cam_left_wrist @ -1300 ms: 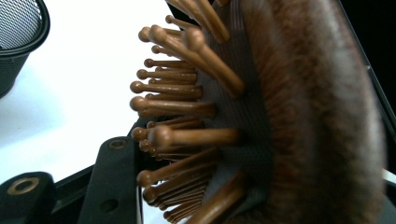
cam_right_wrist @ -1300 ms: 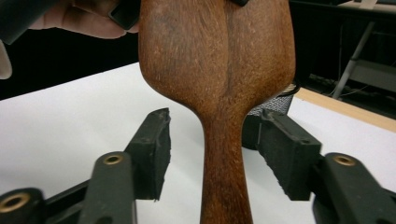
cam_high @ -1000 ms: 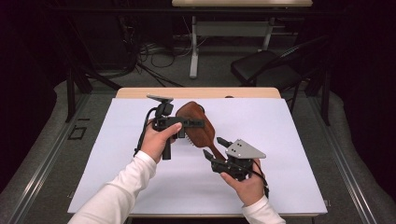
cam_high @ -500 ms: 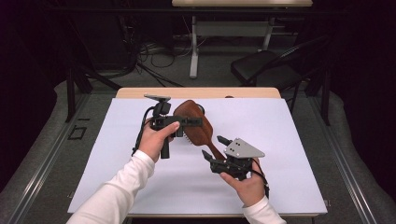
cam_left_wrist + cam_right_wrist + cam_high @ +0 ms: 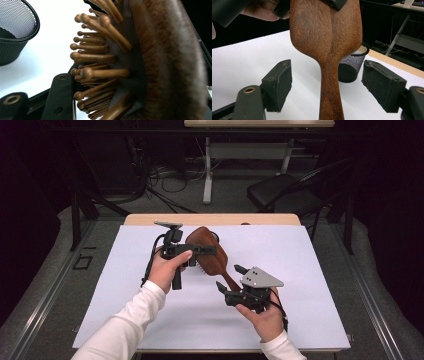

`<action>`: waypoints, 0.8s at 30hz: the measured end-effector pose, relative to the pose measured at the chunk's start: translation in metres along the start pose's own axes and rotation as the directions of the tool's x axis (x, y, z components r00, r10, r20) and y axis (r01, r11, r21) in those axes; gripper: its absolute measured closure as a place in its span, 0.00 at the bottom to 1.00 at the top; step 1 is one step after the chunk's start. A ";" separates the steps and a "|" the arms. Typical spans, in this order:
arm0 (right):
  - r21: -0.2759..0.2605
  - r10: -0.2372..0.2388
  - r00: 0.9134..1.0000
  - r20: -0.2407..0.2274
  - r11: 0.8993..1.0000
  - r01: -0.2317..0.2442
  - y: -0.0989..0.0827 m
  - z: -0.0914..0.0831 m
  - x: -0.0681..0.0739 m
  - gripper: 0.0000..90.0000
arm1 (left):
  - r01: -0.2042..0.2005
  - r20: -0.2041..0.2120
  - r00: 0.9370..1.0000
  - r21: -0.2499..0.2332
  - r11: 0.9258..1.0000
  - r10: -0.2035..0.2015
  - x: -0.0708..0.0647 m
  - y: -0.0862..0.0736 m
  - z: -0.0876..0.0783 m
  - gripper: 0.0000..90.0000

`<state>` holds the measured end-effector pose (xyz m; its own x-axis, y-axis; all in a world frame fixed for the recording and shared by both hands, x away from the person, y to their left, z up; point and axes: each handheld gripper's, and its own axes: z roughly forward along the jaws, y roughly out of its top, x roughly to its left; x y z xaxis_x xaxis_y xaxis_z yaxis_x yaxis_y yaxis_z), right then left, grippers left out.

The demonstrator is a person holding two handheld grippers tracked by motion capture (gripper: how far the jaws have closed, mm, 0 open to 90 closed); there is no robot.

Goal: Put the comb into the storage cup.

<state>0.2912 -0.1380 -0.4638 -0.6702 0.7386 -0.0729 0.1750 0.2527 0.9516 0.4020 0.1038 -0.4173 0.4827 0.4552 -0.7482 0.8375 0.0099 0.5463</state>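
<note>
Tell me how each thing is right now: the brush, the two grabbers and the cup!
Wooden hairbrush: lifted off the table, clamped at its head, handle free.
Left gripper: shut on the hairbrush head.
Right gripper: open, jaws just been opening, either side of the handle, not touching.
Black mesh cup: upright on the white table.

The high view looks down from above; both claw-mounted views sit close, sharing the wooden hairbrush [image 5: 210, 255].

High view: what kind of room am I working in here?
Probably a lab or recording workshop, not a home: a white-covered table under the brush, loose cables on the floor behind it, and a desk frame and black chair beyond, against dark surroundings.
</note>
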 end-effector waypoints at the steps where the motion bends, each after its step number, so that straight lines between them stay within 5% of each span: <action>1: -0.002 0.000 1.000 0.000 1.000 0.000 0.000 0.000 0.000 0.25 | -0.006 -0.001 1.000 -0.001 1.000 0.006 0.000 0.000 0.000 0.55; 24: 0.015 -0.024 1.000 0.013 1.000 0.024 0.001 -0.001 -0.001 0.16 | -0.015 -0.012 1.000 -0.010 1.000 0.015 0.004 0.002 0.004 0.55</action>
<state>0.2911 -0.1395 -0.4624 -0.6645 0.7406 -0.1000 0.1694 0.2796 0.9451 0.4065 0.1022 -0.4203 0.4921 0.4655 -0.7356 0.8276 0.0121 0.5612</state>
